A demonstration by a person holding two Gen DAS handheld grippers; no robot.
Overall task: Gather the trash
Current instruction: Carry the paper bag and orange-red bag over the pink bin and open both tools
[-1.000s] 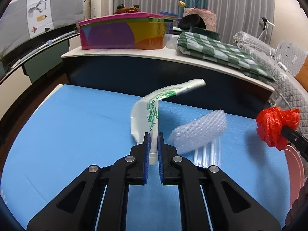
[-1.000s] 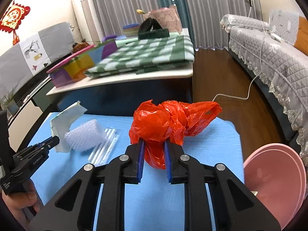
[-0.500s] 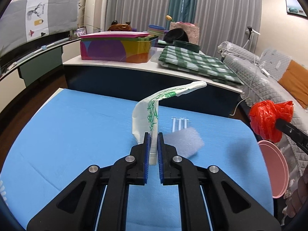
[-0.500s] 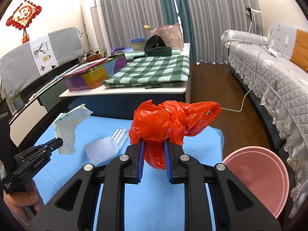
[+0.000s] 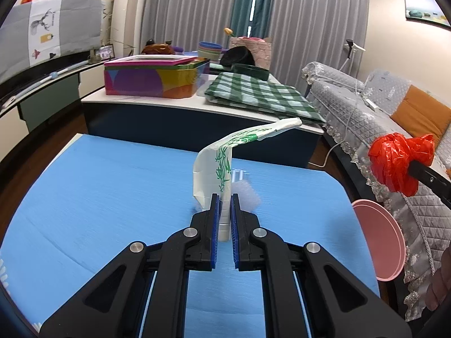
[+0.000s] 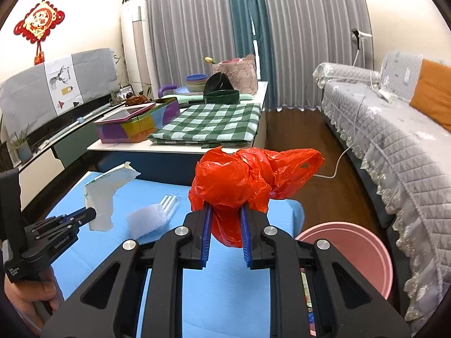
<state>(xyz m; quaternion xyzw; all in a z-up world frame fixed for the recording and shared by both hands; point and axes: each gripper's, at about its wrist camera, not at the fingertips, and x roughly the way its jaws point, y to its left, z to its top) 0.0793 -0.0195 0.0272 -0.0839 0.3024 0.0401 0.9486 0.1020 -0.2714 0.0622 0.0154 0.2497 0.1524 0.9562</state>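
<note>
My left gripper [image 5: 224, 201] is shut on a white paper wrapper with green print [image 5: 222, 160], which stands up and bends off to the right above the blue table [image 5: 98, 186]. In the right wrist view the same wrapper [image 6: 105, 194] hangs from the left gripper [image 6: 91, 213]. My right gripper [image 6: 225, 211] is shut on a crumpled red plastic bag [image 6: 242, 177], held above the table's right side; the bag [image 5: 400, 160] also shows at the right edge of the left wrist view. A piece of white bubble wrap [image 6: 146, 219] and clear straws [image 6: 169, 202] lie on the table.
A pink bin [image 6: 355, 253] stands on the floor beside the table's right end. Beyond the table is a low counter with a colourful box [image 5: 155, 79] and a green checked cloth [image 5: 259, 95]. A grey covered sofa [image 6: 394, 140] runs along the right. A hand [image 6: 25, 298] holds the left gripper.
Both grippers have risen and drawn back with their loads. The bubble wrap and straws on the table look smaller and farther off. The pink bin has come further into view.
</note>
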